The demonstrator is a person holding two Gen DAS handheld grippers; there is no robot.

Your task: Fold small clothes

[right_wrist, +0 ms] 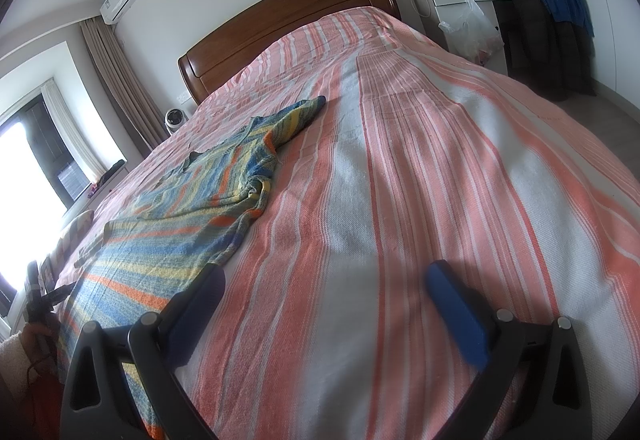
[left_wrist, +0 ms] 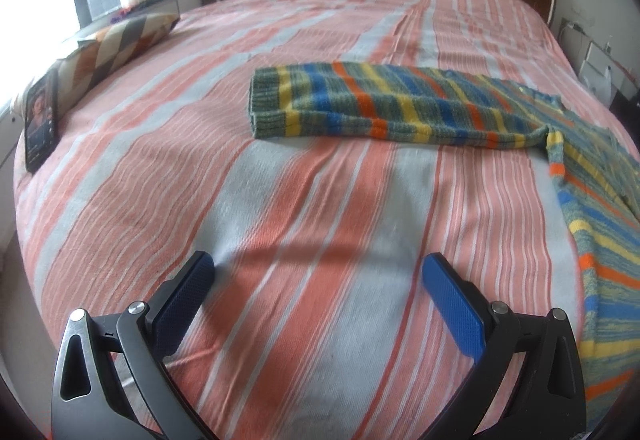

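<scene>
A small striped knit sweater (left_wrist: 400, 103) in green, blue, yellow and orange lies spread on the bed. In the left wrist view one sleeve stretches out to the left and the body runs down the right edge. In the right wrist view the sweater (right_wrist: 180, 215) lies left of centre, its far sleeve pointing towards the headboard. My left gripper (left_wrist: 318, 276) is open and empty, above bare bedspread in front of the sleeve. My right gripper (right_wrist: 324, 288) is open and empty, with its left finger beside the sweater's hem.
The bed has a pink, orange and white striped bedspread (left_wrist: 280, 224) and a wooden headboard (right_wrist: 288, 15). A patterned cushion (left_wrist: 116, 47) and a phone (left_wrist: 40, 123) lie at the bed's left edge. A white cabinet (right_wrist: 460, 7) and hanging coats (right_wrist: 544, 23) stand right of the bed.
</scene>
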